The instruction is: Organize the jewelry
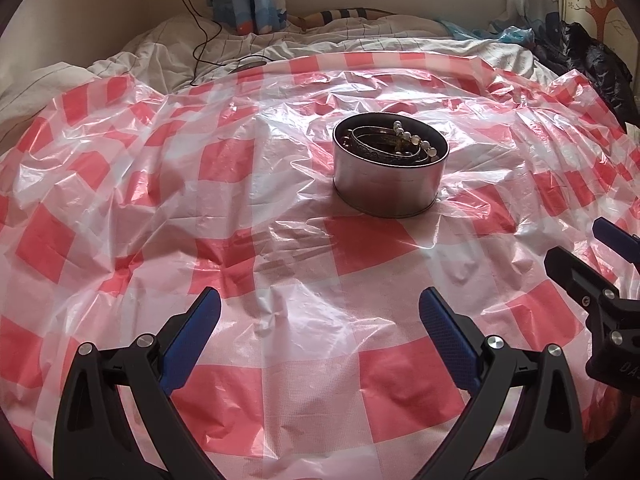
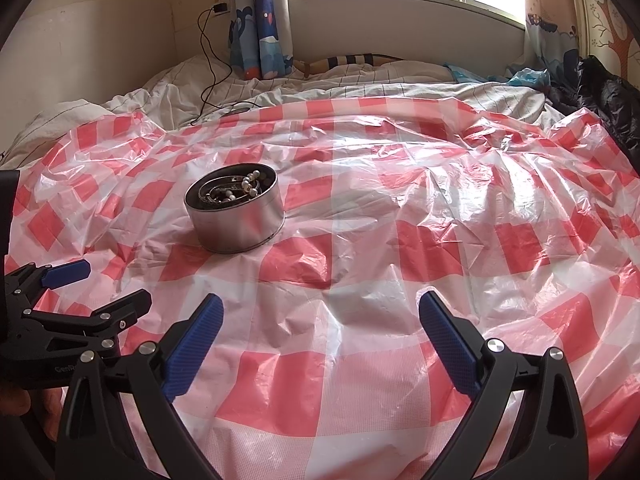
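A round metal tin point(image 1: 390, 184) stands upright on the red-and-white checked plastic sheet point(image 1: 280, 264). It holds metal bangles point(image 1: 380, 146) and a pearl bead bracelet point(image 1: 414, 140). The tin also shows in the right wrist view point(image 2: 236, 222), with the beads point(image 2: 250, 186) inside. My left gripper point(image 1: 320, 312) is open and empty, well short of the tin. My right gripper point(image 2: 320, 312) is open and empty, to the right of the tin and short of it. Each gripper shows at the edge of the other's view, the right one point(image 1: 592, 256) and the left one point(image 2: 108, 284).
The sheet point(image 2: 400, 240) covers a bed with a crumpled white striped duvet point(image 2: 320, 88). A black charging cable point(image 2: 212, 76) runs from the wall onto the bed. Blue cartoon curtains point(image 2: 260, 32) hang behind. A black jacket point(image 2: 608, 96) lies at the far right.
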`<action>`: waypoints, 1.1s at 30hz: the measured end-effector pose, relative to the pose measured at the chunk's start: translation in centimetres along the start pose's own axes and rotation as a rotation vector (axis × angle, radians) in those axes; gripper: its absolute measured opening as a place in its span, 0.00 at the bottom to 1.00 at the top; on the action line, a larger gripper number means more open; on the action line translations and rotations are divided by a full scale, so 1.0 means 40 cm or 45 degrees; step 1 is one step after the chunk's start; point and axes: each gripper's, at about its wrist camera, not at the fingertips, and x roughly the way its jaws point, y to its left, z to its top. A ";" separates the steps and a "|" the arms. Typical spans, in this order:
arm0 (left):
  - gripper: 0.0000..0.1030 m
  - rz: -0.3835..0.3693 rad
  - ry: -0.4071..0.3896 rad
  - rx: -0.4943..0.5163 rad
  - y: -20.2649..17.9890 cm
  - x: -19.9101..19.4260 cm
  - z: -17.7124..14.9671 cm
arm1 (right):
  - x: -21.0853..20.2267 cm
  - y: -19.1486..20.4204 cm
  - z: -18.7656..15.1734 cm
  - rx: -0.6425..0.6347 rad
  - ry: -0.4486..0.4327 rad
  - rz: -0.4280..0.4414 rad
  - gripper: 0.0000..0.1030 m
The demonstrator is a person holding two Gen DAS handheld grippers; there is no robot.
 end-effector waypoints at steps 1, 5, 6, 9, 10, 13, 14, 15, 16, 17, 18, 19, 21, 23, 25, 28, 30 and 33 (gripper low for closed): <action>0.93 -0.001 0.000 0.001 -0.001 -0.001 0.000 | 0.000 0.000 -0.001 0.000 0.001 0.000 0.91; 0.93 -0.004 0.000 0.005 -0.003 -0.002 0.000 | 0.001 0.001 -0.001 0.000 0.002 0.000 0.91; 0.93 -0.001 -0.001 0.005 -0.004 -0.002 0.000 | 0.001 0.001 -0.001 0.000 0.001 0.000 0.91; 0.93 -0.029 0.015 -0.021 -0.002 -0.001 0.002 | 0.001 0.001 -0.001 0.000 0.000 0.000 0.92; 0.93 -0.040 0.027 -0.036 0.001 0.002 0.003 | 0.001 0.001 -0.002 -0.001 0.001 0.000 0.92; 0.93 -0.046 0.045 -0.047 0.004 0.009 0.003 | 0.001 0.001 -0.001 0.001 0.001 0.000 0.92; 0.93 -0.044 0.044 -0.046 0.004 0.009 0.002 | 0.001 0.001 -0.001 0.000 0.001 0.000 0.92; 0.93 -0.041 0.043 -0.042 0.002 0.009 0.002 | 0.001 0.001 -0.001 0.000 0.001 0.000 0.92; 0.93 -0.039 0.044 -0.037 0.001 0.010 0.001 | 0.001 0.001 -0.001 0.000 0.002 0.000 0.92; 0.93 -0.038 0.047 -0.033 -0.001 0.011 0.001 | 0.001 0.000 0.000 0.000 0.002 0.000 0.91; 0.93 -0.037 0.049 -0.030 -0.002 0.012 0.000 | 0.001 0.001 0.000 0.000 0.002 0.000 0.92; 0.93 -0.037 0.051 -0.028 -0.002 0.013 0.000 | 0.001 0.001 -0.001 0.000 0.001 0.000 0.92; 0.93 -0.038 0.052 -0.025 -0.003 0.013 0.000 | 0.001 0.000 0.000 0.000 0.002 0.000 0.92; 0.93 -0.040 0.051 -0.026 -0.004 0.013 0.000 | 0.001 0.001 0.000 0.000 0.003 0.000 0.92; 0.93 -0.063 0.052 -0.037 -0.005 0.012 0.003 | 0.005 0.003 -0.004 -0.002 0.005 0.002 0.92; 0.93 -0.120 0.037 -0.096 0.006 0.003 0.006 | 0.008 0.002 -0.008 0.004 0.009 0.007 0.92; 0.93 -0.133 -0.032 -0.105 0.010 -0.016 0.005 | 0.011 -0.003 -0.008 0.018 0.014 0.013 0.92; 0.93 -0.074 -0.074 -0.066 0.012 -0.034 0.013 | 0.003 -0.012 -0.005 0.037 -0.008 0.009 0.92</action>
